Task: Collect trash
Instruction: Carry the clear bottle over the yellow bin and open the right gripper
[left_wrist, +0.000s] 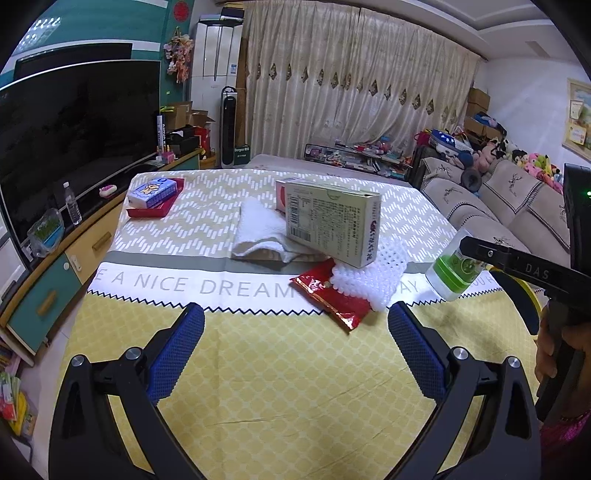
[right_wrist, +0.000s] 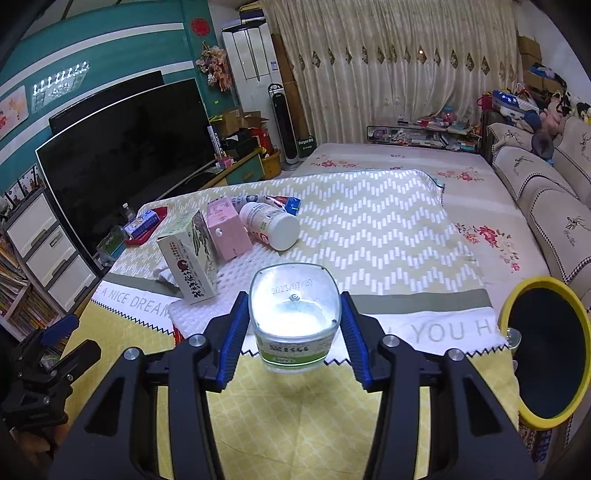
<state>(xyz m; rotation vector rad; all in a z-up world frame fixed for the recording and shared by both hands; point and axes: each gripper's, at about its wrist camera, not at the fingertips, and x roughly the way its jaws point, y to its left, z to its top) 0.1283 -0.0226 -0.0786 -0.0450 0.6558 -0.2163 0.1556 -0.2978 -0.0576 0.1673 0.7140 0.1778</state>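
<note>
My right gripper (right_wrist: 293, 295) is shut on a clear plastic cup (right_wrist: 295, 314) with a green label, its base facing the camera. The cup (left_wrist: 452, 271) hangs just above the tablecloth at the right. My left gripper (left_wrist: 295, 310) stands open over the yellow cloth with nothing between its fingers. Ahead of it lie a red wrapper (left_wrist: 332, 297), a white foam net (left_wrist: 369, 277) and a pale green box (left_wrist: 332, 221) leaning on a white towel (left_wrist: 258, 225). A pink box (right_wrist: 225, 229) and a white bottle (right_wrist: 273, 225) lie behind. A yellow-rimmed bin (right_wrist: 546, 350) stands at the right.
A red tray (left_wrist: 147, 212) with a blue tissue pack sits at the table's far left. A large TV (left_wrist: 74, 129) and its cabinet run along the left, with a water bottle (left_wrist: 72, 208) on it. A sofa (left_wrist: 498, 206) lines the right. A hand (left_wrist: 554, 354) holds the right gripper.
</note>
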